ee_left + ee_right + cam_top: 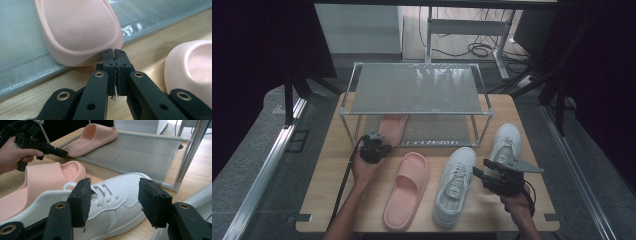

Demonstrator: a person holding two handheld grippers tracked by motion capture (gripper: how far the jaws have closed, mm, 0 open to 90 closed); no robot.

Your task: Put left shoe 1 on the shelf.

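Pink slipper point(80, 27) (heel outward) on lower shelf point(22, 55).

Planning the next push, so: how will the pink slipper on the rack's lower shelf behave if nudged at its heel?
The pink slipper looks like thick moulded foam, so probably light and slightly springy. Its flat sole on the smooth lower shelf should slide rather than tip. The shut left gripper meets its rounded heel, so it may pivot sideways.
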